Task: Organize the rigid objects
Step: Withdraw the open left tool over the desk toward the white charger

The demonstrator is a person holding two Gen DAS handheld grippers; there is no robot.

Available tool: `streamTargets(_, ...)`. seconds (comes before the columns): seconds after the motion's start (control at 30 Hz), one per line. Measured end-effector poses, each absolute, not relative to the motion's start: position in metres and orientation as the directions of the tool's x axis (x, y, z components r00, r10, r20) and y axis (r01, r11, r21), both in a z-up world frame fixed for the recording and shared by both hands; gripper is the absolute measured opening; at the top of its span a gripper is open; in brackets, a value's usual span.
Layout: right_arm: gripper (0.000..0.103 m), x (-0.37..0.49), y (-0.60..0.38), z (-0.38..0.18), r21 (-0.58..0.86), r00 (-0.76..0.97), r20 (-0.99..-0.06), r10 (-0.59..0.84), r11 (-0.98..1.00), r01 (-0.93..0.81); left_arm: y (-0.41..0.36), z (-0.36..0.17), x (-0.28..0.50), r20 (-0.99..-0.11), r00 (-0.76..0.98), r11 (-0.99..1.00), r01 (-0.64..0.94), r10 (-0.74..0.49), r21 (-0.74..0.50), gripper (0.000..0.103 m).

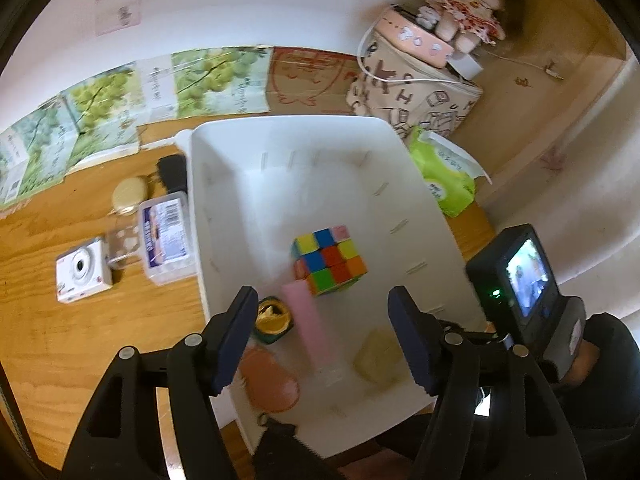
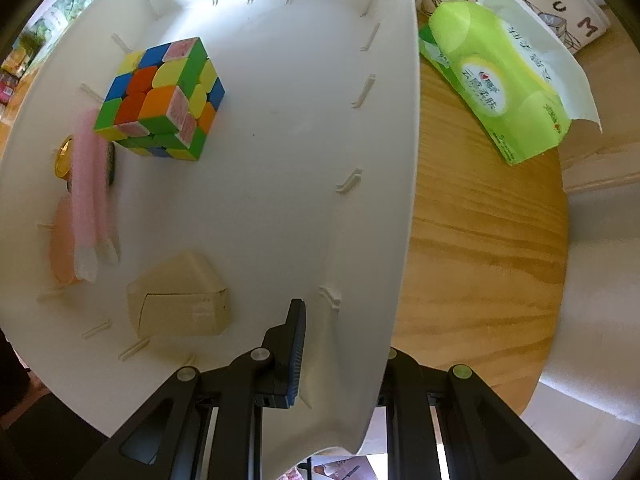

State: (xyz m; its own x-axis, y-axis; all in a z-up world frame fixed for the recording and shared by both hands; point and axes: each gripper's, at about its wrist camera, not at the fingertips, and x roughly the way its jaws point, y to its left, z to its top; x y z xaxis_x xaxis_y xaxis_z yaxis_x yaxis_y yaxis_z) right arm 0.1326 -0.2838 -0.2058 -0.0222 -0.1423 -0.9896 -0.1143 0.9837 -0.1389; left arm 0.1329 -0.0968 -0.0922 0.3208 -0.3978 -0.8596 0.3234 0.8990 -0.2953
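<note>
Left jaws [image 1: 324, 344] stand open, gripping nothing; right jaws [image 2: 340, 344] are clamped on the near wall of the white bin [image 2: 400, 160], one finger inside, one outside. Beyond the left jaws, inside the bin: cube puzzle [image 1: 329, 260], then, blurred between them, a pink tube [image 1: 308, 326], a cream box [image 1: 378, 356] and a gold-lidded jar [image 1: 272, 318].
</note>
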Motion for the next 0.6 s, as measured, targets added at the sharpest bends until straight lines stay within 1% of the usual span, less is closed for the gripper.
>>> streamTargets(0.33,0.018,0.131,-0.292,-0.197,-0.156,-0.007,-0.988,-0.156,0.986,-0.058,-0.055,-0.097,0.111,-0.872,0.342,0.927,0.259,-0.351,-0.272,0.071)
streamTargets(0.6,0.018,0.126,-0.296,-0.191,-0.185,0.004,-0.983,-0.185,0.982,-0.028,-0.012,-0.109,0.099,-0.892,0.354,0.957,0.172,-0.28,-0.233,0.071)
